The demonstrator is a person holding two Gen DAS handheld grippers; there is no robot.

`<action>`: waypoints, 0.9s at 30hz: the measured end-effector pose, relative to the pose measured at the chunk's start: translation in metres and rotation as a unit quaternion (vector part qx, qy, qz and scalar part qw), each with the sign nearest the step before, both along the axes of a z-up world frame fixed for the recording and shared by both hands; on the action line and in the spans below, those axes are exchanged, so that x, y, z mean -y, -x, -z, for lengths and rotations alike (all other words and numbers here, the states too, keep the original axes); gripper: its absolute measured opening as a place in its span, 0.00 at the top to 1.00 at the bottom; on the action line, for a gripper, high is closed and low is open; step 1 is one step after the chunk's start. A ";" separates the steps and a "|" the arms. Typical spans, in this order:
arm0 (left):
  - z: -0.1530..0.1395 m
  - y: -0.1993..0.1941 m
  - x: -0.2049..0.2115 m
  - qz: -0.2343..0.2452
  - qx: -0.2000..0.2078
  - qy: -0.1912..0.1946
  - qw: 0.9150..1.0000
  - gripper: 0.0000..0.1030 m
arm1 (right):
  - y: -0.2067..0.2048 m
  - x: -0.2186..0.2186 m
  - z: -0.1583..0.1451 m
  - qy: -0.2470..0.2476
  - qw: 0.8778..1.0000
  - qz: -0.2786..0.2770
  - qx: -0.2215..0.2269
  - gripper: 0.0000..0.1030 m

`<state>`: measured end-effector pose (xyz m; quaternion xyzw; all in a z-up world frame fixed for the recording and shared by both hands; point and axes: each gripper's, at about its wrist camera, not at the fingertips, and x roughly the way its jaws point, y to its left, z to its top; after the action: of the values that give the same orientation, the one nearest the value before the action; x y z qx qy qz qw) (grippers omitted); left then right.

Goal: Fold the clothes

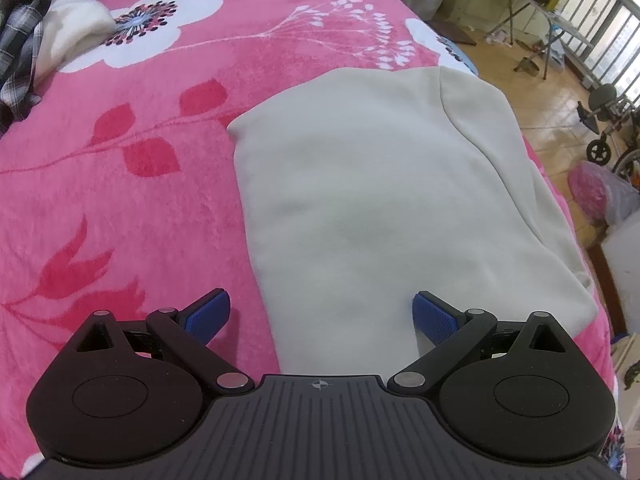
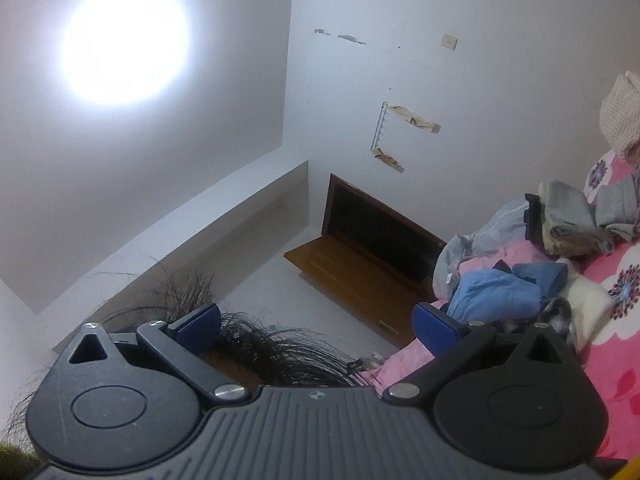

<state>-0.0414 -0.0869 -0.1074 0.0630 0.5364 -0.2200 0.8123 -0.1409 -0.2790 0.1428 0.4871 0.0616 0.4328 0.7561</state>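
A: Where does the garment lie?

B: The cream sweater (image 1: 380,184) lies flat on the pink blanket (image 1: 120,184) of the bed, near the edge toward the floor, partly folded with one side turned in over the body.

A: How will it handle?

B: It looks soft, thick and fleecy: light, limp, not slippery, nothing fragile. It would likely sag if lifted by one point, so the near hem or a corner of the folded edge seems the best place to pinch, both layers at once.

A: And the left gripper (image 1: 322,314)?

B: Its blue fingers (image 1: 434,316) stand wide apart just above the near end of the sweater, one over the blanket, one over the cloth, grasping nothing.

A: The right gripper (image 2: 316,326)?

B: It is spread wide too, empty, tipped up toward the wall (image 2: 480,100) and ceiling, with the heap of clothes (image 2: 532,256) off to one side.
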 end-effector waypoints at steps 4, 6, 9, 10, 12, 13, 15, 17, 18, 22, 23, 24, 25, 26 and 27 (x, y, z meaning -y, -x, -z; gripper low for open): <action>0.001 0.000 0.000 -0.001 -0.001 0.001 1.000 0.04 | 0.000 0.000 0.002 -0.006 1.000 -0.006 0.000 0.00; 0.001 0.000 0.000 -0.001 -0.001 0.001 1.000 0.04 | 0.000 0.000 0.002 -0.003 1.000 -0.008 0.005 0.00; 0.001 -0.001 0.000 -0.001 -0.002 0.002 1.000 0.04 | 0.001 0.000 0.003 -0.006 1.000 -0.008 0.010 0.00; 0.001 -0.001 0.000 -0.001 -0.002 0.002 1.000 0.04 | 0.000 -0.001 0.003 -0.008 1.000 -0.009 0.011 0.00; 0.002 -0.001 -0.001 -0.001 -0.002 0.003 1.000 0.04 | -0.001 -0.003 0.003 -0.011 1.000 -0.011 0.011 0.00; 0.002 0.000 -0.001 -0.002 -0.002 0.003 1.000 0.04 | -0.002 -0.004 0.003 -0.011 1.000 -0.012 0.009 0.00; 0.002 -0.001 -0.001 -0.002 -0.002 0.003 1.000 0.04 | -0.004 -0.003 0.006 -0.018 1.000 -0.016 0.003 0.00; 0.002 -0.001 -0.001 -0.003 -0.003 0.004 1.000 0.04 | -0.005 -0.003 0.009 -0.024 0.999 -0.023 -0.003 0.00; 0.002 -0.001 -0.002 -0.003 -0.003 0.004 1.000 0.04 | -0.006 -0.003 0.010 -0.023 0.999 -0.026 -0.004 0.00; 0.002 -0.001 -0.002 -0.003 -0.004 0.004 1.000 0.04 | -0.006 -0.004 0.010 -0.019 0.999 -0.025 0.001 0.00; 0.001 -0.001 -0.002 -0.002 -0.003 0.005 1.000 0.04 | -0.007 -0.005 0.010 -0.020 0.999 -0.025 0.002 0.00; 0.001 -0.001 -0.002 -0.002 -0.003 0.005 1.000 0.04 | -0.006 -0.005 0.010 -0.020 1.000 -0.024 0.002 0.00; 0.001 -0.001 -0.002 -0.002 -0.003 0.005 1.000 0.04 | -0.007 -0.006 0.010 -0.020 1.000 -0.024 0.001 0.00; 0.002 -0.001 -0.002 -0.003 -0.003 0.005 1.000 0.04 | -0.007 -0.006 0.011 -0.021 0.999 -0.025 -0.001 0.00; 0.002 -0.001 -0.002 -0.003 -0.003 0.005 1.000 0.04 | -0.008 -0.006 0.012 -0.023 0.999 -0.027 -0.003 0.00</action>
<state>-0.0408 -0.0849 -0.1092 0.0571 0.5377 -0.2206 0.8117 -0.1329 -0.2731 0.1310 0.5036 0.0673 0.4531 0.7325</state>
